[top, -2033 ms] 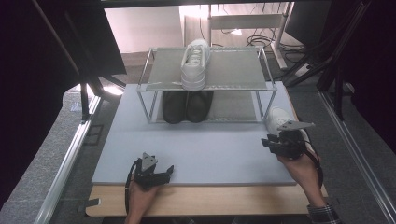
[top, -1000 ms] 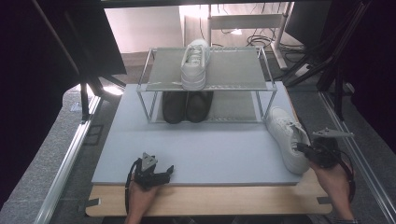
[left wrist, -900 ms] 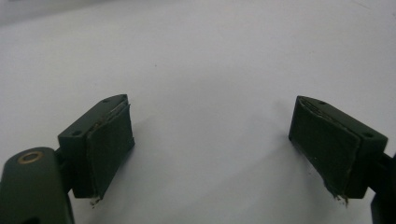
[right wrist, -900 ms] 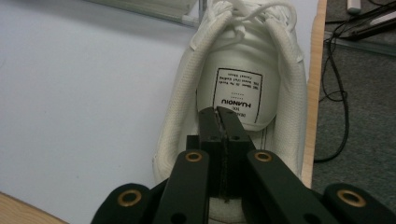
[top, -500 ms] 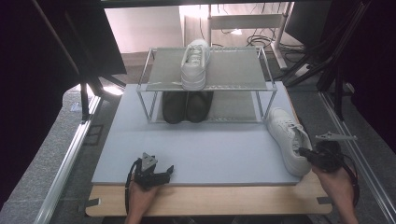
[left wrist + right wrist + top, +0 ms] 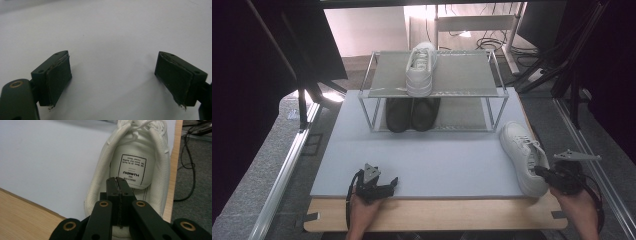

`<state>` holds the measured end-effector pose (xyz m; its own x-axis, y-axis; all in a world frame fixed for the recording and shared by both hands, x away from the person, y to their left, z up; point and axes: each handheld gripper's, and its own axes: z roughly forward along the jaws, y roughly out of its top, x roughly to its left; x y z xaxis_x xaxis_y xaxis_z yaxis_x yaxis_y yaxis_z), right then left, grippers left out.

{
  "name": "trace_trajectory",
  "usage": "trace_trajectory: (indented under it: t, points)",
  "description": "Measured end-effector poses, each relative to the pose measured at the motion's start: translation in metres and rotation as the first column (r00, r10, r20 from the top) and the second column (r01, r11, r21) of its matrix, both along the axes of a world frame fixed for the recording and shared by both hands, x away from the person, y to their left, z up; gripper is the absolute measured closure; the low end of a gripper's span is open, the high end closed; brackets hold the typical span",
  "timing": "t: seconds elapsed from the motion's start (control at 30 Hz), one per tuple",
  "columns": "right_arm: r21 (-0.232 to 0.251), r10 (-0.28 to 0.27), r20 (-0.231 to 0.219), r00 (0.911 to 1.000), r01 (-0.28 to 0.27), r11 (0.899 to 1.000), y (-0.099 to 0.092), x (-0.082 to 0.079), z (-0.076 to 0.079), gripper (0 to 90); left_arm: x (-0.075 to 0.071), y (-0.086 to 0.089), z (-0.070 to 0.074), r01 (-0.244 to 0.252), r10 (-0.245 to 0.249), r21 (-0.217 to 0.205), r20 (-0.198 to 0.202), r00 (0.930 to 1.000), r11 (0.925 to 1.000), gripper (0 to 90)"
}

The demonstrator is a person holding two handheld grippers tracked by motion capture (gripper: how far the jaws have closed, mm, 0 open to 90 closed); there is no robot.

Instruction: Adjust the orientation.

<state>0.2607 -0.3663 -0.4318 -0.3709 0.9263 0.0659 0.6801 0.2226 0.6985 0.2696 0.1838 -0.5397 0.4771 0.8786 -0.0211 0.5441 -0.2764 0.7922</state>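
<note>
White shoe in hand (image 6: 132,167): sitting on the grey mat (image 6: 437,155), just off the rack's (image 6: 437,75) front right leg, heel hanging near the mat's front edge.
Right gripper (image 6: 117,182): jaws pressed together right at the heel collar; looks like it's pinching the back rim, though honestly I can't see fabric between the pads.
Left gripper (image 6: 112,75): jaws wide apart, nothing in them, parked on the mat well in front of the rack's left side.
Step, my guess: getting a hold on the loose shoe so it can join its mate.
Next move: lift by the heel, carry it onto the top shelf beside the other white shoe (image 6: 421,62), toe pointing the same way.
Count: two white shoes, two black shoes (image 6: 412,114) on the lower shelf, one rack, two grippers.
</note>
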Motion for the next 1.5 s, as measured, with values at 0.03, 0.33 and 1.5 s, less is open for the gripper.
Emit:
trace_trajectory:
  t: [0.03, 0.33, 1.5]
  points:
    - [0.007, -0.003, 0.01, 1.0, 0.003, 1.0, -0.001, 0.001, 0.002, 89.3, 0.0, 0.0, 0.0, 0.0, 0.0, 0.0, 0.0, 1.0, 1.0, 13.3]
    - [0.01, -0.041, 0.052, 0.9978, 0.041, 0.999, -0.013, 0.013, 0.023, 89.2, 0.0, 0.0, 0.0, 0.0, 0.0, 0.0, 0.0, 1.0, 1.0, 13.3]
    - [0.004, -0.058, -0.06, 0.9965, 0.059, 0.998, -0.045, 0.107, -0.029, 89.4, 0.0, 0.0, 0.0, 0.0, 0.0, -0.001, 0.0, 1.0, 1.0, 13.2]
